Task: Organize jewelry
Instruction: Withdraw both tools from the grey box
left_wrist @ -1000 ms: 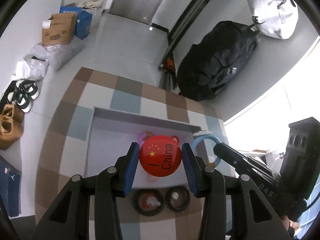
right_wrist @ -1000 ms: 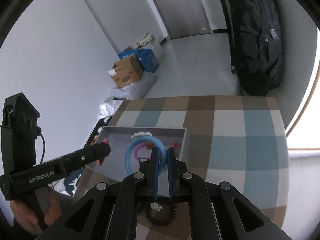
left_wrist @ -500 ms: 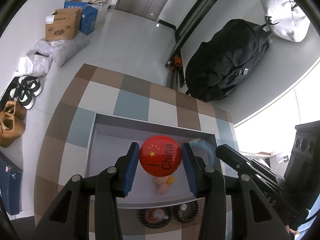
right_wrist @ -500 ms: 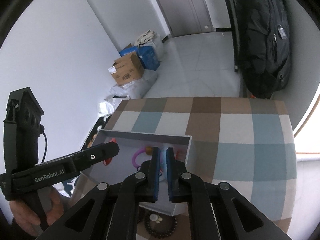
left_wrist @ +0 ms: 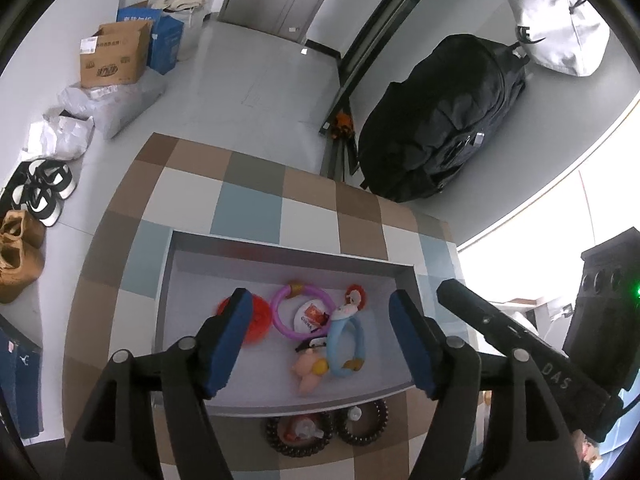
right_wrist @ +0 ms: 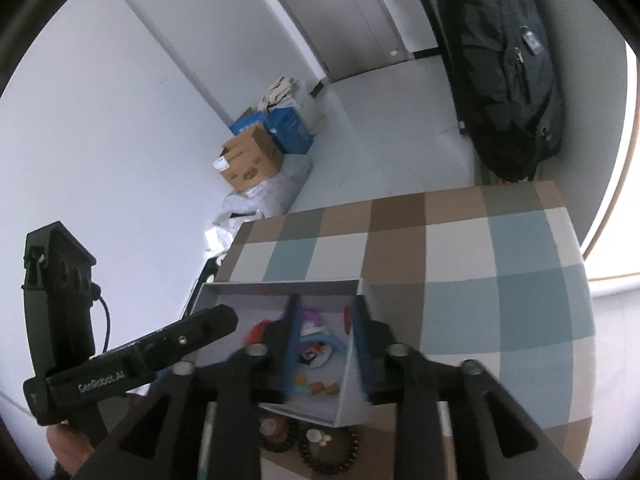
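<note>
The left gripper (left_wrist: 320, 344) hangs over the grey tray (left_wrist: 280, 252); its jaws have just been opening and stand wide, nothing between them. The red badge (left_wrist: 256, 318) lies on the tray floor beside the purple ring (left_wrist: 280, 320) and blue ring (left_wrist: 344, 344). The right gripper (right_wrist: 326, 344) jaws have just been opening, narrowly parted, gripping nothing. Two dark bead bracelets (left_wrist: 328, 426) lie on the checked tablecloth (left_wrist: 248, 208) just outside the tray.
</note>
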Demonstrator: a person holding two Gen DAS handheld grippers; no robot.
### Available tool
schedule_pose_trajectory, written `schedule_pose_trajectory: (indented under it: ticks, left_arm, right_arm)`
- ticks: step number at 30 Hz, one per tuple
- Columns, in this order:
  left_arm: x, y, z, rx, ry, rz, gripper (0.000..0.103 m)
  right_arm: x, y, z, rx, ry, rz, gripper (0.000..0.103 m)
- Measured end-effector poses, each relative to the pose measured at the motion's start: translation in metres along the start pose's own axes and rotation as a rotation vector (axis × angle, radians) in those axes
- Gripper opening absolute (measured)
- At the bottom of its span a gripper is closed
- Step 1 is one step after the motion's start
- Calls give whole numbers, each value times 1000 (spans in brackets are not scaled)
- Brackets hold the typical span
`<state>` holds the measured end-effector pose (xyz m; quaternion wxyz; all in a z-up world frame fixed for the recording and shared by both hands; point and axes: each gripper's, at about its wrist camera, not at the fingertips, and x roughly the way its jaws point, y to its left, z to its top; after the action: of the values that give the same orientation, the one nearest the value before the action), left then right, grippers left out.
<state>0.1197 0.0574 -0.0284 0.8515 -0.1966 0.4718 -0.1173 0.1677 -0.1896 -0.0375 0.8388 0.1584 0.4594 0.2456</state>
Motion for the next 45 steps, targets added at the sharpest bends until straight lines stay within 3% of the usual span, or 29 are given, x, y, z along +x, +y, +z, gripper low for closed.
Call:
schedule_pose_trajectory:
  ticks: [11, 25, 37, 45]
  left_arm:
    - [-6, -4, -10, 24, -7, 66, 67]
    - [-23, -11, -33, 74, -34, 116, 75]
    - [-42, -6, -57, 58, -53, 93, 76]
    - [-27, -11, -79, 113, 8, 85, 75]
  right_arm:
    - [-13, 7, -8, -56, -20, 5, 68]
    - [-31, 16, -29, -125, -38, -21, 96]
    - [-46, 13, -48, -121, -47, -41, 103]
    - [-51, 13, -60, -144, -33, -69, 103]
